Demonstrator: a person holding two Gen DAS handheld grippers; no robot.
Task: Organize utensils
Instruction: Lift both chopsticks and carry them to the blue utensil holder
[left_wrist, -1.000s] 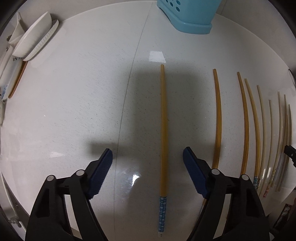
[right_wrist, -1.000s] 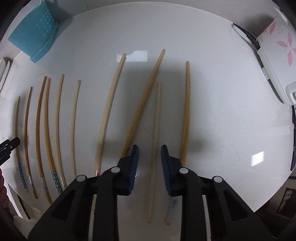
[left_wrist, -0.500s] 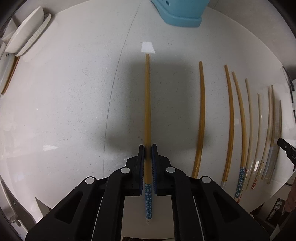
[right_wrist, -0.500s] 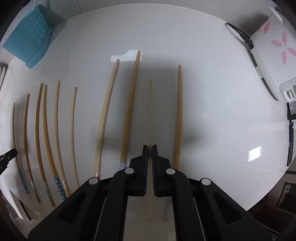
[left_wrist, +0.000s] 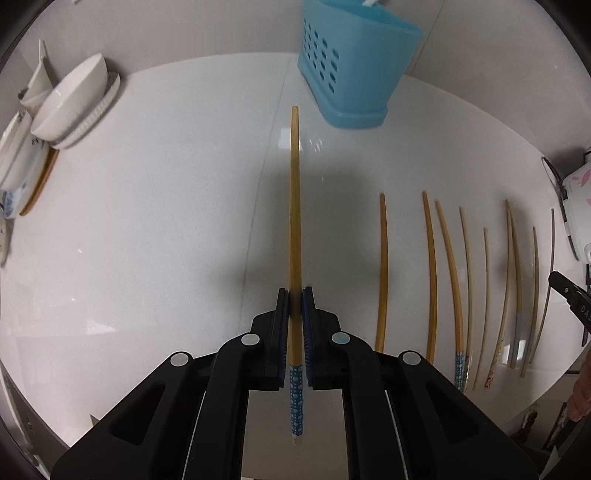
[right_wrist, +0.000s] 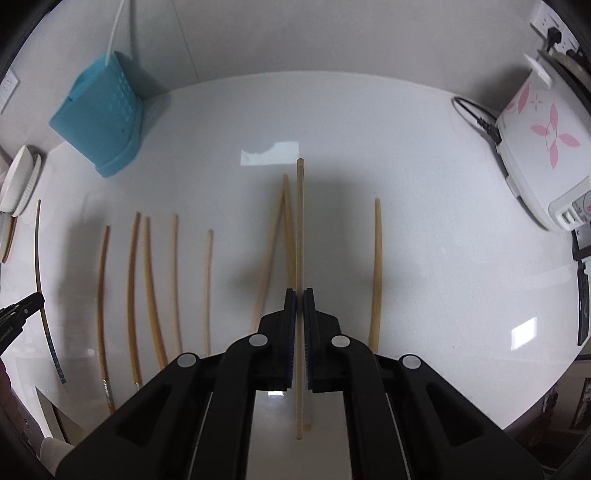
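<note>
My left gripper (left_wrist: 295, 301) is shut on an amber chopstick with a blue dotted end (left_wrist: 294, 206) and holds it above the white counter, tip toward the blue perforated utensil holder (left_wrist: 351, 70). My right gripper (right_wrist: 299, 301) is shut on a pale wooden chopstick (right_wrist: 300, 221), lifted off the counter. Several more chopsticks (left_wrist: 428, 273) lie side by side on the counter to the left gripper's right; they also show in the right wrist view (right_wrist: 147, 280). The utensil holder (right_wrist: 99, 125) stands at the far left there.
Stacked white bowls and plates (left_wrist: 62, 110) stand at the far left. A white rice cooker with pink flowers (right_wrist: 543, 147) and its cord stand at the right. A counter seam (left_wrist: 266, 177) runs front to back. The other gripper's tip (left_wrist: 570, 295) shows at the right edge.
Both grippers closed on a chopstick each, then lifted them off the counter. Both views tilted up, so the blue holder and the wall show more.
</note>
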